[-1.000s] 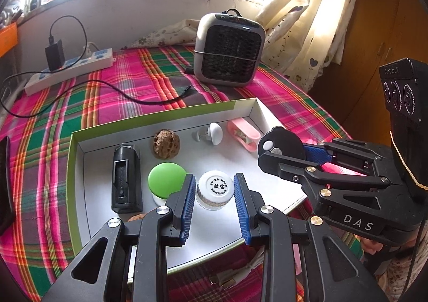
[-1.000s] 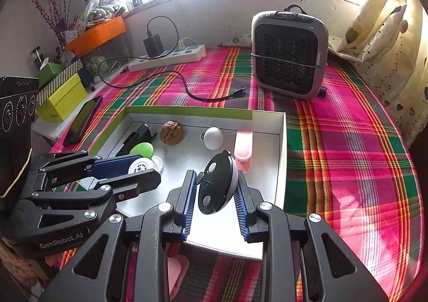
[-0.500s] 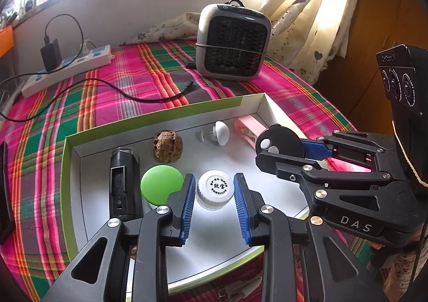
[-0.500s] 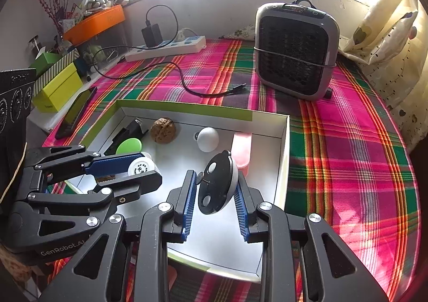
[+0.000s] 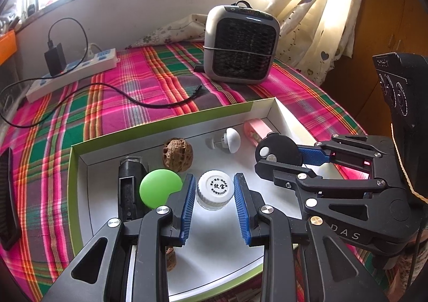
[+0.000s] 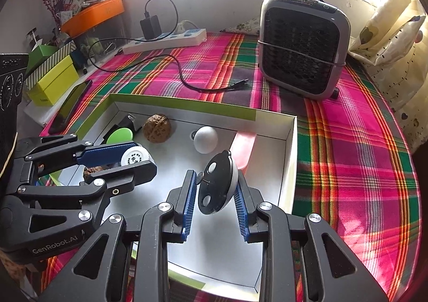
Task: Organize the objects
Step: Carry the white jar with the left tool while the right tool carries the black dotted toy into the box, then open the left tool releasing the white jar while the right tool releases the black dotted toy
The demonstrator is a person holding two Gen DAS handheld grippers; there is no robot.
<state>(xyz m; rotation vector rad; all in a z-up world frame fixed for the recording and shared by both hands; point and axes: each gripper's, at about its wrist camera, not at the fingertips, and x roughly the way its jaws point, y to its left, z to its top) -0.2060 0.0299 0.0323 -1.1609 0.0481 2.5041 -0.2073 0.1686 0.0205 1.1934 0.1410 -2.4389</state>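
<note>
Left wrist view: the left claw (image 5: 212, 195) is down inside the shallow box (image 5: 80, 168), blue pads either side of the white-capped jar (image 5: 213, 189), and they look snug against its cap, so that's a grip on the jar, which sits low over the box's pale floor. Just to its left, touching the left pad, the green round lid (image 5: 157, 191); beside that the black oblong gadget (image 5: 131, 189), lying flat. Behind them the walnut (image 5: 178, 152), then the white knob (image 5: 231, 136) and the pink case (image 5: 256, 132) near the far right corner.

Right wrist view now: the right claw (image 6: 215, 192) is clamped on the black-and-white disc (image 6: 218, 185), held on edge, its dark face turned toward the camera, hanging above the right half of the box floor, just in front of the pink case. The two claws are side by side over the box, close but apart.

Out on the plaid bench (image 6: 361, 155) beyond the box: the grey fan heater (image 6: 302, 48) upright, a white power strip (image 6: 165, 40) with a black charger plugged in, its cable (image 6: 187, 82) trailing across the cloth. A dark phone (image 6: 71, 105) lies along the left edge.
</note>
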